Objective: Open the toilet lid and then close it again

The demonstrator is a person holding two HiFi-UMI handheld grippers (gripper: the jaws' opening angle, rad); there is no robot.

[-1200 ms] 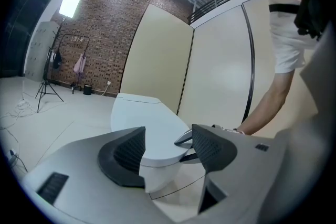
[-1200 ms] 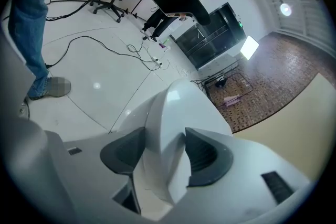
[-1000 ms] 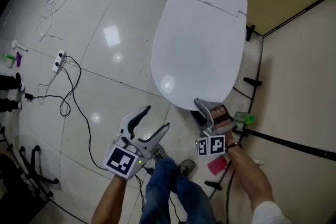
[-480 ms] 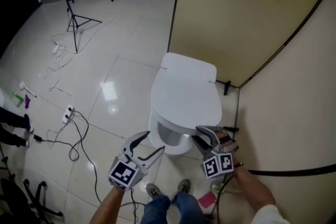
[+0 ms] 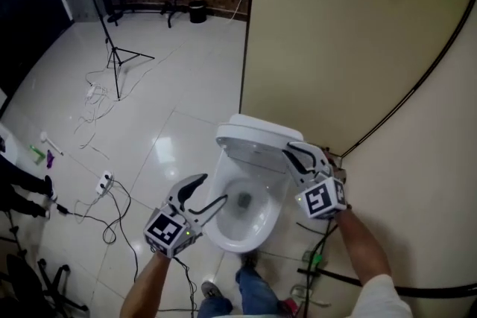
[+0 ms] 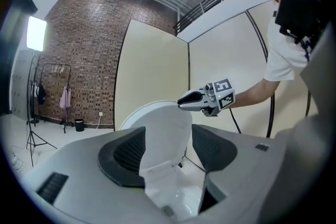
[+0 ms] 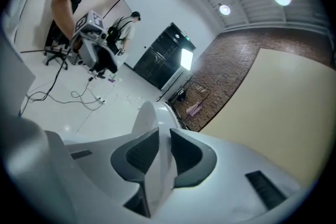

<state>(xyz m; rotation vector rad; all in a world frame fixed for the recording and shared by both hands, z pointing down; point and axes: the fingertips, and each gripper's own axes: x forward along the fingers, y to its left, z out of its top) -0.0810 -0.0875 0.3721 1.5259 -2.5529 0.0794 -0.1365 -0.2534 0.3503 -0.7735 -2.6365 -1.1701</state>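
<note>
One toilet (image 5: 223,234) stands against the partition (image 5: 335,33), its lid (image 5: 257,136) raised almost upright. Right gripper (image 5: 292,153), jaws just closed, pinches the lid's edge. Left gripper (image 5: 215,190) hangs open and empty beside the bowl. Keep that pinch firm and lower the lid slowly, never dropping it.

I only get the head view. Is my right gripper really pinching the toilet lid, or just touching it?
Observer: Pinching. The right gripper view shows the right gripper with its fingers shut on the edge of the lid.
Operator: Is my left gripper holding something too?
Observer: No. The left gripper view shows the left gripper with its fingers apart, gripping nothing.
Operator: How high is the lid?
Observer: In the left gripper view, it stands nearly upright.
</note>
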